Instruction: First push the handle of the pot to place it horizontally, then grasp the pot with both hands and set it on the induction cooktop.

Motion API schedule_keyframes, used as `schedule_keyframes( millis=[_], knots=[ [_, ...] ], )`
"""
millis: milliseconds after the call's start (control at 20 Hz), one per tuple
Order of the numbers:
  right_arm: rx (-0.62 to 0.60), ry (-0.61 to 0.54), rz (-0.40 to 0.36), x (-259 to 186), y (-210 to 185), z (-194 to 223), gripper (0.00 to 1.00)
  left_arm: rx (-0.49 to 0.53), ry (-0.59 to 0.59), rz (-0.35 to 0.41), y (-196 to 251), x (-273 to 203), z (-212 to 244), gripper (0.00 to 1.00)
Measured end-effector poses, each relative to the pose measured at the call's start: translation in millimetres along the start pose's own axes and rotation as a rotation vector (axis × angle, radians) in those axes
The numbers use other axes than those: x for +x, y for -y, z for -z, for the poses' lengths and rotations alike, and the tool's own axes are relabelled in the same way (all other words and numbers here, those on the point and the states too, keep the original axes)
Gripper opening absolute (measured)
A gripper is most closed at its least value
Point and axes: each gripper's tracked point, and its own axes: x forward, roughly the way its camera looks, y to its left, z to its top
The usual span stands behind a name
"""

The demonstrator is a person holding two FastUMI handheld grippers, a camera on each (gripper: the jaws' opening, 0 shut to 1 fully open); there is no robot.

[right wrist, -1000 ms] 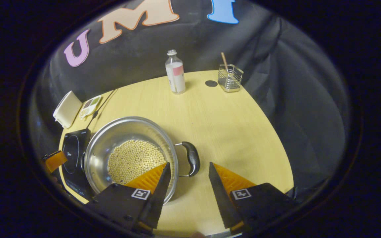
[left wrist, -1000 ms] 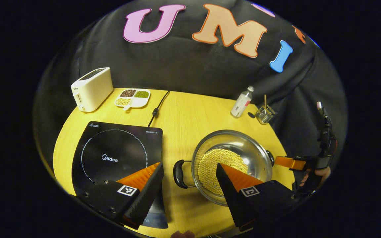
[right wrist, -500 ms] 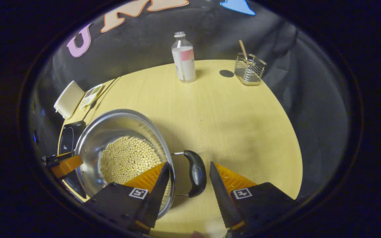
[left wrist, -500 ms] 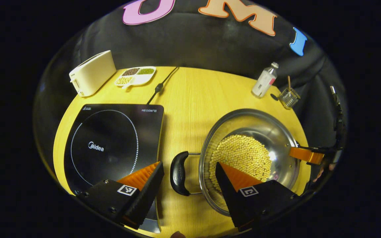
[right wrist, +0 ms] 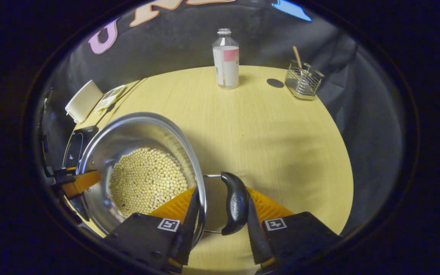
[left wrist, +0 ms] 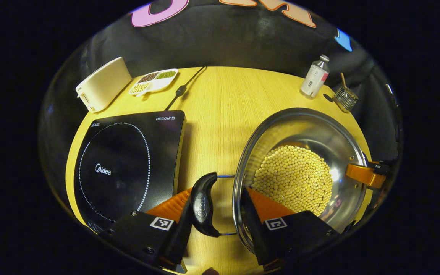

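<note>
Pot [left wrist: 300,168], lower right, beans inside: left gripper [left wrist: 215,225] and right gripper [right wrist: 220,225] each straddle a side handle, jaws spread, unclamped, ready for lifting to cooktop [left wrist: 128,160].

pot [left wrist: 300,126] silver, black handles | beans [left wrist: 294,177] pale yellow | cooktop [left wrist: 124,160] black, white dotted ring | table [left wrist: 220,103] yellow wood-grain

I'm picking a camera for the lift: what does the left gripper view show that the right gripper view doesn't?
Left gripper view: the induction cooktop nearly whole, and the pot's left handle between the left gripper fingers. Right gripper view: the right handle between the right gripper fingers, with bare table beyond. Both: the pot of yellow beans, bottle, wire holder and toaster.
</note>
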Motion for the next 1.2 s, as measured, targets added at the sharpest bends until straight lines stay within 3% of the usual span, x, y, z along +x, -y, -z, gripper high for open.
schedule_keyframes(
  millis=[50,150,250,550,1200],
  knots=[
    [0.001,0.001,-0.003,2.1,-0.2,0.6,0.59,-0.005,0.018,0.01,0.6,-0.3,-2.6,0.74],
    [0.0,0.002,-0.018,-1.2,-1.6,-0.5,0.58,-0.015,0.017,0.027,1.0,0.2,-2.1,0.69],
    [0.023,-0.009,-0.018,-1.6,-1.1,-0.6,0.49,-0.026,-0.02,0.039,1.3,-0.3,0.9,0.64],
    [0.032,-0.009,-0.051,-10.0,2.5,-7.7,0.48,-0.018,0.011,0.033,3.9,-36.7,0.0,0.63],
    [-0.016,0.031,-0.212,11.2,4.8,-14.3,0.48,-0.074,0.097,-0.086,-57.7,-123.6,19.3,0.61]
  ],
)
